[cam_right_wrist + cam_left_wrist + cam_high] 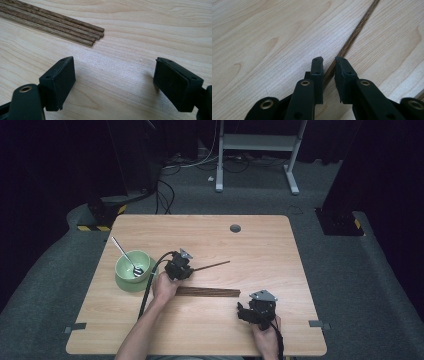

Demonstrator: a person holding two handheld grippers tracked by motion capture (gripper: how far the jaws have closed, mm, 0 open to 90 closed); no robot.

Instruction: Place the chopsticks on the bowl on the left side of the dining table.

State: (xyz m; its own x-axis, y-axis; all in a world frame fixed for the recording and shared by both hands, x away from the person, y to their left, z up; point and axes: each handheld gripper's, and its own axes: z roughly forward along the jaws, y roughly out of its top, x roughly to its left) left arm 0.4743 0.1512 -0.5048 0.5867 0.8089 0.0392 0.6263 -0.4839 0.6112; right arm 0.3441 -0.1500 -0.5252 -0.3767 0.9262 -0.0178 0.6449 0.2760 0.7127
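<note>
My left gripper (pixel 190 268) (pixel 329 62) sits mid-table, its jaws closed on a single dark wooden chopstick (pixel 212 266) (pixel 352 37) that sticks out toward the right, low over the tabletop. A bundle of several more chopsticks (pixel 207 292) (pixel 62 25) lies flat just in front of it. My right gripper (pixel 243 312) (pixel 113 85) hovers near the front right, open, nothing between its fingers, with the bundle's ends a little ahead of it. At the left a green bowl (pixel 131 265) stands on a green saucer with a metal spoon (pixel 125 255) leaning in it.
The wooden table (pixel 280 260) has a round grey grommet (pixel 235 228) near its far edge and grey tape marks (pixel 318 323) at the front corners. Beyond it are cables and a white desk frame (pixel 257 150) on the dark floor.
</note>
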